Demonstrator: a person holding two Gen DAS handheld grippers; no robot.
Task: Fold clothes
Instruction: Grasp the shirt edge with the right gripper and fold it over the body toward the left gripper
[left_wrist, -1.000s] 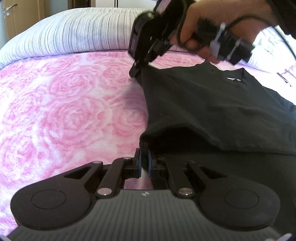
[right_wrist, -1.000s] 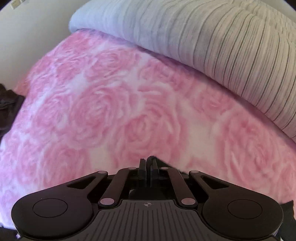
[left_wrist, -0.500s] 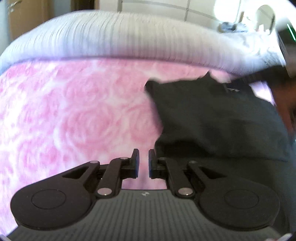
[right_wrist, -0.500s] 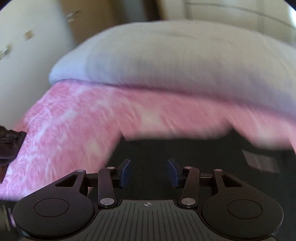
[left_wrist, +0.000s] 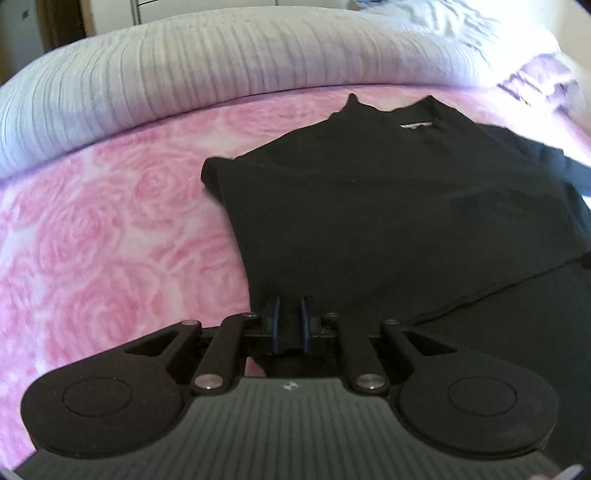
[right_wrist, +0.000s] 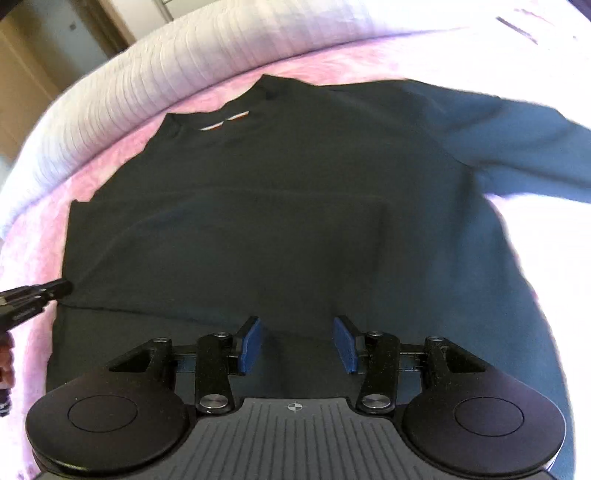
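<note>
A black shirt (right_wrist: 280, 206) is lying spread on the bed's pink rose-patterned blanket (left_wrist: 96, 236), its collar with a small white label (right_wrist: 225, 123) pointing toward twelve o'clock, where a grey-striped duvet (left_wrist: 177, 74) is bunched along the far side of the bed. In the right wrist view one sleeve (right_wrist: 524, 147) is stretching out toward two o'clock, while the side at nine o'clock is lying folded in over the body of the shirt, leaving a straight edge there.

The left gripper (left_wrist: 289, 321) is sitting at the near corner of that folded side, at six o'clock in its own view. Its jaws have just been opening and are standing a narrow slit apart; dark cloth is lying right at the fingertips, but whether any of it is caught between the blue pads (left_wrist: 275, 325) cannot be made out. From the right wrist camera, the same gripper (right_wrist: 61, 286) is poking in at nine o'clock, its tip touching the shirt's edge.

The right gripper (right_wrist: 297, 341) is hanging over the lower middle of the shirt, released, its blue pads (right_wrist: 249, 343) standing well apart with nothing between them but the cloth below.
</note>
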